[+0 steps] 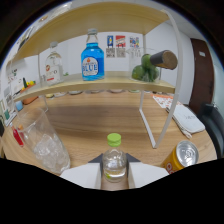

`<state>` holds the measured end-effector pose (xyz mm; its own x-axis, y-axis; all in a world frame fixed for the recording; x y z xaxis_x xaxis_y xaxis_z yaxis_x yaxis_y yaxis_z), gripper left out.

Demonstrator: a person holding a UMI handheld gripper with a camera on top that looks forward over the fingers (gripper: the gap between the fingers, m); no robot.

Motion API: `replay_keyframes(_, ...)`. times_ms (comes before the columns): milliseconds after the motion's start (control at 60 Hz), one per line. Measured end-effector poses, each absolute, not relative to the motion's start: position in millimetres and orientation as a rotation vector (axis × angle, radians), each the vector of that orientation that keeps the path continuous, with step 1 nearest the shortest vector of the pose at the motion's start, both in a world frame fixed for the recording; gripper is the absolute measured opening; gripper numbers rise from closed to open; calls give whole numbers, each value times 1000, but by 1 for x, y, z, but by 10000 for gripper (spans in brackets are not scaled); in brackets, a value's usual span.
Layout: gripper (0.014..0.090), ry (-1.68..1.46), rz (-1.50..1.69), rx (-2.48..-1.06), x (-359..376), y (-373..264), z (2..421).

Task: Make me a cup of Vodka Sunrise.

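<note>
a: biggest first?
b: wooden desk [100, 125], white-framed shelf [100, 80] on it. blue bottle [93, 56] and clear bottle [53, 64] on the shelf.
a: nearer?
b: glass of ice [42, 142], tilted, beside the tongs. orange can [181, 156] on the other side.
a: tongs?
b: tongs [114, 172] clamped on a small green-capped bottle [114, 159], upright between both fingers.

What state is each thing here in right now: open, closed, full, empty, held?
Small bottle: upright between the tool's fingers, green cap on, gripped.
Glass: holds ice, no drink visible.
Blue bottle: upright on shelf, capped, full.
Clear bottle: upright on shelf.
Can: unopened, tilted.
</note>
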<state>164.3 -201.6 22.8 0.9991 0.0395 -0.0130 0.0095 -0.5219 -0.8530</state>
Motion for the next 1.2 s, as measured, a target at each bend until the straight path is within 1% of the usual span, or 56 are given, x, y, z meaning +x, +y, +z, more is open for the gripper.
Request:
replay_keyframes(150, 370, -31, 15, -2150, 164, -211, 19)
replay_keyframes(217, 400, -21, 14, -2175, 165, -217, 17)
replay_keyframes(333, 523, 4, -2, -2181, 168, -227, 26)
replay_keyframes(383, 657, 5, -33, -2170, 171, -231, 37)
replay_keyframes(433, 769, 0, -45, -2161, 170, -237, 50)
replay_keyframes(467, 832, 0, -52, -2156, 168, -241, 60)
replay_keyframes(500, 862, -2, -61, -2150, 167, -247, 71)
replay_keyframes(650, 860, -33, -129, -2120, 156, -274, 118)
replay_keyframes(800, 859, 5, -145, -2122, 138, -305, 149)
replay_keyframes(967, 856, 52, -139, -2145, 113, -330, 164)
replay_keyframes(1200, 858, 45, -100, -2163, 73, -346, 167)
